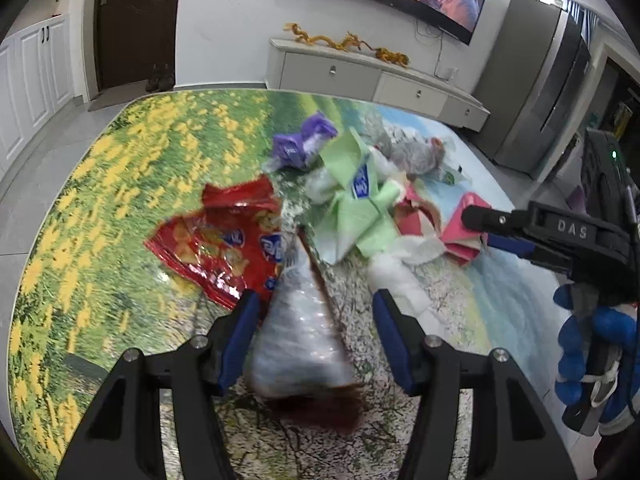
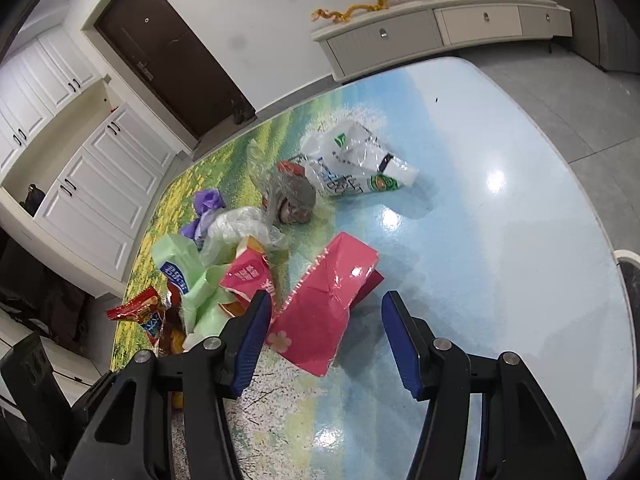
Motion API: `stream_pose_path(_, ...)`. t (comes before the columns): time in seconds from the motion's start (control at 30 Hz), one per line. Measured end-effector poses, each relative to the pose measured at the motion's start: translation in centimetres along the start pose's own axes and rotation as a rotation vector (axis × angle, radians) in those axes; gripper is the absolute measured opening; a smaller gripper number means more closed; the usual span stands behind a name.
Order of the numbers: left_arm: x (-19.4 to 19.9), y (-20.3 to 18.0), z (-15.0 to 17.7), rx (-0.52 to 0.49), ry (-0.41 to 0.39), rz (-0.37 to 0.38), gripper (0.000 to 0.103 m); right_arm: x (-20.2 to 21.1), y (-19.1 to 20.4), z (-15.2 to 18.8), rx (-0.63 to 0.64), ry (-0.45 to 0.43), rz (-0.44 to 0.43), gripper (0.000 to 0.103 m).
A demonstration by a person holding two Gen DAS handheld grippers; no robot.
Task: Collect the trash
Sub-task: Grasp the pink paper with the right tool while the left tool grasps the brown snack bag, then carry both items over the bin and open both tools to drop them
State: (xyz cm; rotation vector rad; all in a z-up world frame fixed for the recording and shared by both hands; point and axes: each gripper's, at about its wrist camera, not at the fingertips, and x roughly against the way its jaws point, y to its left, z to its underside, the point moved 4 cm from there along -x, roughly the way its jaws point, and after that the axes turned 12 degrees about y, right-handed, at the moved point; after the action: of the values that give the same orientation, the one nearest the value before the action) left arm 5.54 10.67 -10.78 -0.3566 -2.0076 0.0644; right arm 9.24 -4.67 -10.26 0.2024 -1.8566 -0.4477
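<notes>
A pile of trash lies on the landscape-print table (image 1: pixel 100 200). My left gripper (image 1: pixel 316 308) is open, its blue pads either side of a clear plastic wrapper (image 1: pixel 296 328) with a dark red edge. Beyond it lie a red snack bag (image 1: pixel 224 240), a green tissue pack (image 1: pixel 356 208) and a purple wrapper (image 1: pixel 304 140). My right gripper (image 2: pixel 326 312) is open just above a pink crushed box (image 2: pixel 324 300), its left pad at the box's edge. It shows in the left wrist view (image 1: pixel 480 226) beside the same pink box (image 1: pixel 464 236).
A white printed plastic bag (image 2: pixel 352 164) and a grey bundle in clear film (image 2: pixel 290 196) lie farther back on the table (image 2: pixel 500 240). A white TV cabinet (image 1: pixel 360 76) stands behind, a dark door (image 1: pixel 132 20) at left, white cupboards (image 2: pixel 92 184) beside it.
</notes>
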Motion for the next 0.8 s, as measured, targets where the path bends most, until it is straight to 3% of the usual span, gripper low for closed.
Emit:
stream_pose_path(0.1,-0.2,-0.5,0.3,-0.023,-0.001,0.004,0.048,-0.4,-0.3,0.1,0.003,0.007,-0.022,0.035)
stream_pose_path(0.13,-0.2,-0.7,0.4,-0.025,0.005,0.024,0.04,-0.4,-0.3,0.1,0.003,0.009,-0.029,0.035)
stream_pose_path(0.27,0.0,-0.8,0.7,-0.022,0.0,0.037,0.032,0.1,-0.6,0.5,0.019,-0.001,-0.047,0.033)
stream_pose_path(0.5,2.5,-1.5,1.7,-0.021,-0.048,0.094,0.029,2.5,-0.9,1.9,0.053,-0.039,-0.067,0.032)
stream_pose_path(0.8,6.7,-3.0,2.5,-0.033,-0.102,0.085,0.027,6.8,-0.2,4.2,0.114,-0.117,-0.095,0.031)
